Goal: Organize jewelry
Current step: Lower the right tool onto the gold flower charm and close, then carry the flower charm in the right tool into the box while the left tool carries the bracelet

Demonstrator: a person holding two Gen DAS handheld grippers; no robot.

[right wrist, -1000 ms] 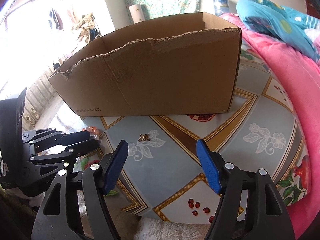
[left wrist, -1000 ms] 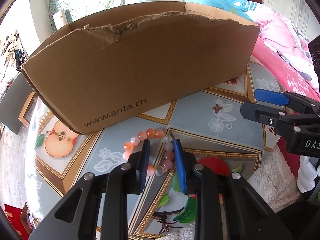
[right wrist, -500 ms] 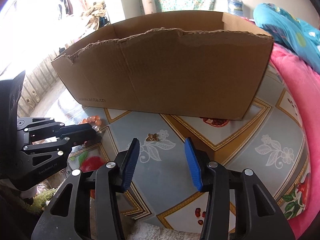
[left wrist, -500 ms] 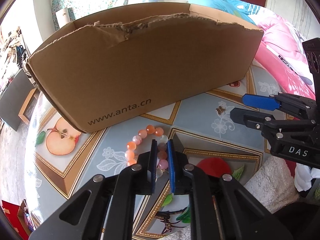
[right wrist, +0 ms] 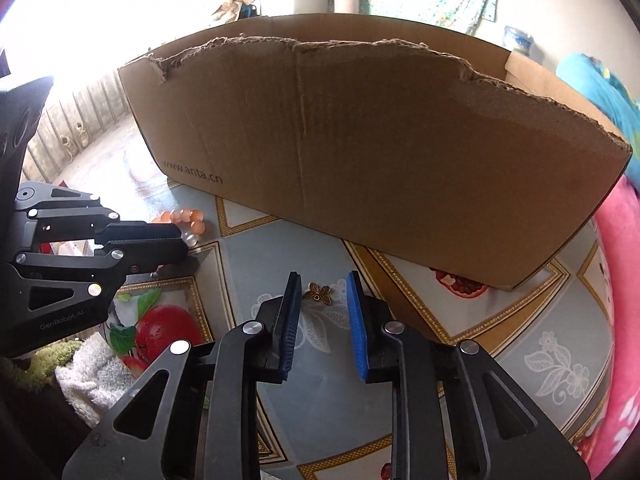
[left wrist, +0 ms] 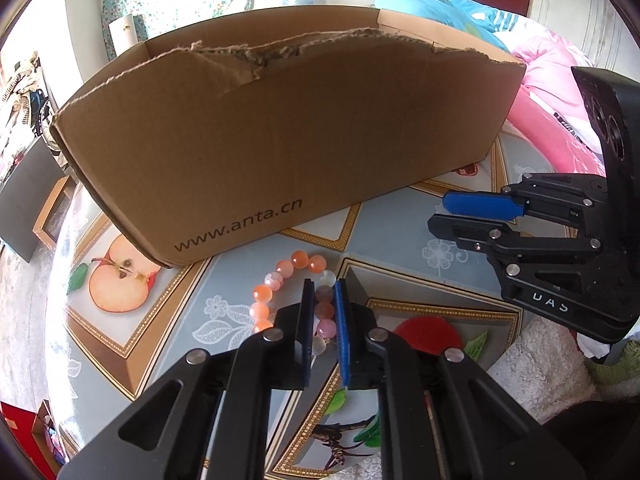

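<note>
Left fingers: blue-padded black fingers (left wrist: 343, 332) of the left gripper (left wrist: 323, 286) are drawn close, pinching one side of the round bracelet of orange, pink and clear beads (left wrist: 294, 276); beads show in the narrow gap between the pads.
Right fingers: blue-padded fingers (right wrist: 290, 312) of the right gripper (right wrist: 320, 280) are closing, with a gap left between them; the small bronze butterfly-shaped charm (right wrist: 318, 293) lies between the tips, and neither pad touches it.
Bracelet: flat on the table, in front of the box's printed end; its far arc curves out to the left of the left gripper.
Charm: flat on a white flower print on a grey-blue panel of the table, well apart from the bracelet, in front of the box.
Box: large brown cardboard box (left wrist: 288, 136) with a torn, ragged upper edge and "www.anta.cn" printed low on its near wall; open top; inside not visible.
Table: glossy patterned tabletop (right wrist: 520, 320) with grey-blue panels, gold borders and fruit pictures (halved apple, red apple, pomegranate).
Grippers, relative: side by side, both angled down at the table; each seen from the side in the other's view.
Surroundings: pink bedding (left wrist: 560, 132) on the right; white fluffy cloth (left wrist: 532, 364) at the near table edge.
</note>
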